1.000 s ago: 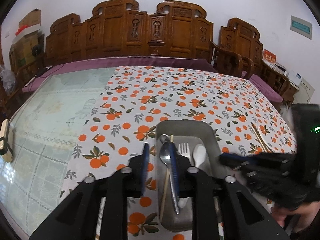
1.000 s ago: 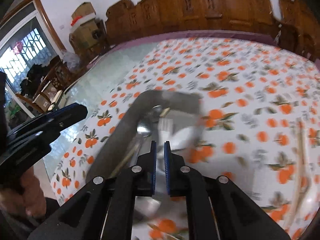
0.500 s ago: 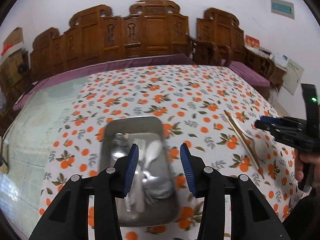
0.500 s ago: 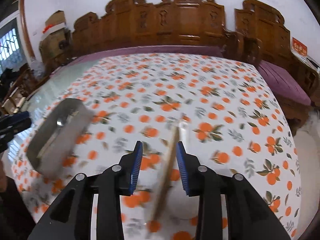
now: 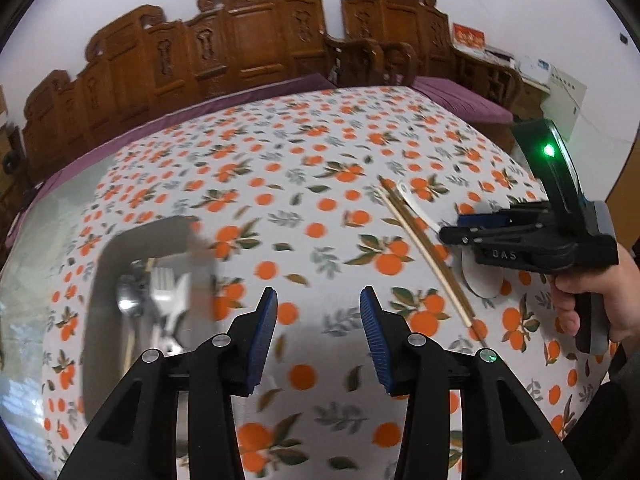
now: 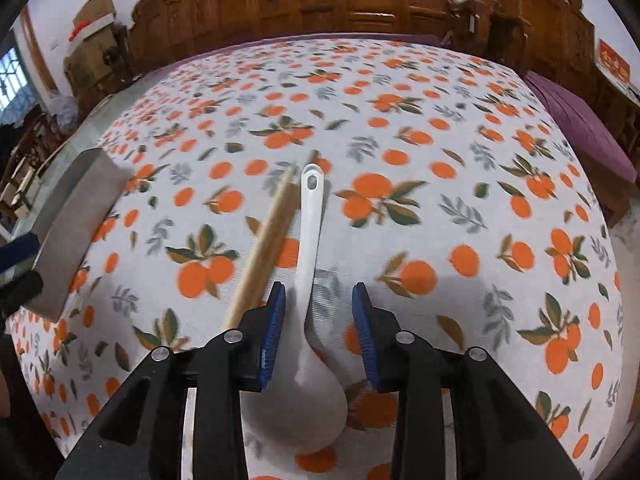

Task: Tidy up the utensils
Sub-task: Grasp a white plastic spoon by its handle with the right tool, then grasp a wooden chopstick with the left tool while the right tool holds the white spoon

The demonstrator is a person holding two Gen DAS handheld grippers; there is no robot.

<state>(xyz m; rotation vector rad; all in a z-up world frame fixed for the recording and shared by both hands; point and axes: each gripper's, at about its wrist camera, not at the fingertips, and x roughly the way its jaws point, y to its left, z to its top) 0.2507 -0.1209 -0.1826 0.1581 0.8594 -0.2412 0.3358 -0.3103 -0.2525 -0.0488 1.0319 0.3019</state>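
Observation:
A white plastic spoon (image 6: 309,248) lies on the orange-print tablecloth with its bowl toward me, beside a pair of wooden chopsticks (image 6: 266,246). My right gripper (image 6: 319,320) is open just above the spoon, its jaws either side of the handle near the bowl. In the left wrist view the chopsticks (image 5: 426,250) lie at right, with the right gripper (image 5: 452,236) over the spoon (image 5: 480,280). My left gripper (image 5: 318,320) is open and empty above bare cloth. A grey metal tray (image 5: 100,280) at left holds a metal spoon (image 5: 129,302), a fork and white utensils.
The tray's outer wall (image 6: 74,224) shows at the left of the right wrist view. Carved wooden chairs (image 5: 256,52) line the far side of the table. A purple cushion (image 6: 588,136) lies past the table's right edge.
My left gripper let go of the metal spoon into the tray, opened and swung right. My right gripper opened, moved right and came down over the white spoon.

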